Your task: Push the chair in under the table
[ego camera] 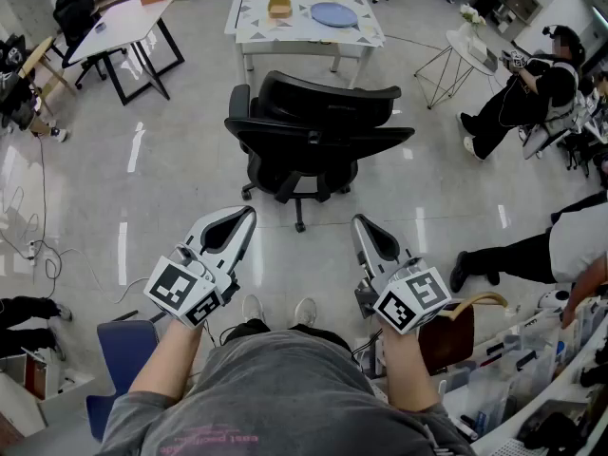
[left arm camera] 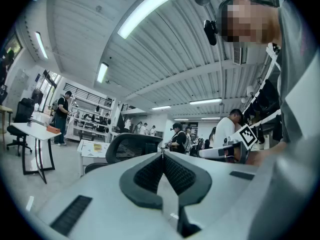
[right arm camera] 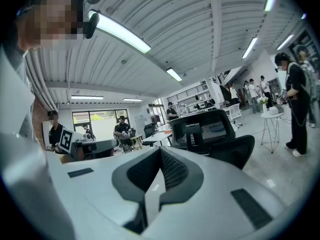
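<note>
A black office chair (ego camera: pixel 309 131) stands on the floor ahead of me, its backrest towards me, a little short of the white table (ego camera: pixel 304 17) with a patterned top. My left gripper (ego camera: pixel 249 213) is shut and empty, held level, short of the chair's left side. My right gripper (ego camera: pixel 359 222) is also shut and empty, short of the chair's right side. Neither touches the chair. In the left gripper view the chair's backrest (left arm camera: pixel 131 145) rises just beyond the closed jaws (left arm camera: pixel 161 155). In the right gripper view the chair (right arm camera: pixel 212 134) stands a little to the right of the closed jaws (right arm camera: pixel 160 150).
On the table lie a blue plate (ego camera: pixel 333 14) and a small wooden bowl (ego camera: pixel 279 9). A second white table (ego camera: pixel 123 22) stands at the left. A seated person (ego camera: pixel 532 93) is at the right beside a small wire side table (ego camera: pixel 465 50). A blue seat (ego camera: pixel 123 354) is near my left.
</note>
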Demonstrator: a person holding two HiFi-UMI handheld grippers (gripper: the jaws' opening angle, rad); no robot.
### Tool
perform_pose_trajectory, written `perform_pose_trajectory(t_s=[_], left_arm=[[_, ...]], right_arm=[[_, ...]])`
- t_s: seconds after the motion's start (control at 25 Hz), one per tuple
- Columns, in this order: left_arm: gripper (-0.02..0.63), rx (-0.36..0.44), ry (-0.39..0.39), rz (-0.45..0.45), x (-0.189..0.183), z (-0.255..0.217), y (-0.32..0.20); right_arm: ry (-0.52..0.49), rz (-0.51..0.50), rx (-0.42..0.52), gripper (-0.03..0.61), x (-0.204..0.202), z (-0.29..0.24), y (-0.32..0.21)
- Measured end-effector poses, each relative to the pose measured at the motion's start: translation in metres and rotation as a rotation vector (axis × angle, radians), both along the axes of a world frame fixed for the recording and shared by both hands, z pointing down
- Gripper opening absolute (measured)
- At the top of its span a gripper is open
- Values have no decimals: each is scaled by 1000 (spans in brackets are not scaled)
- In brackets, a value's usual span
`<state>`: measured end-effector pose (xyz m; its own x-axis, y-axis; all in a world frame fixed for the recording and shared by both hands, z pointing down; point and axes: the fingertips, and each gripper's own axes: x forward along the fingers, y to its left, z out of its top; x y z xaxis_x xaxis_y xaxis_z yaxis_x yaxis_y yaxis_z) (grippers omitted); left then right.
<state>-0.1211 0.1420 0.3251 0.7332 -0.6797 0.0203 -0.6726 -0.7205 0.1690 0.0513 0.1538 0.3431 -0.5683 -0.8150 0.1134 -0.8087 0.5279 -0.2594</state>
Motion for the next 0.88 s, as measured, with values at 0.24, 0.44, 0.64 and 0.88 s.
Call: perform_pose_trajectory(t_s=[0.24, 0.44, 0.64, 0.88], left_arm=[[4, -8, 2, 0, 0, 2, 0], [3, -3, 3, 0, 1, -1, 0], [5, -5, 1, 2, 3, 2, 3], [3, -7, -1, 5, 7, 1, 3]], right_arm=[[0, 7, -9, -12, 2, 2, 0], [7, 18, 2, -12, 4, -1, 0], [9, 27, 8, -12, 6, 2, 1], [14, 30, 9, -12, 7, 1, 1]])
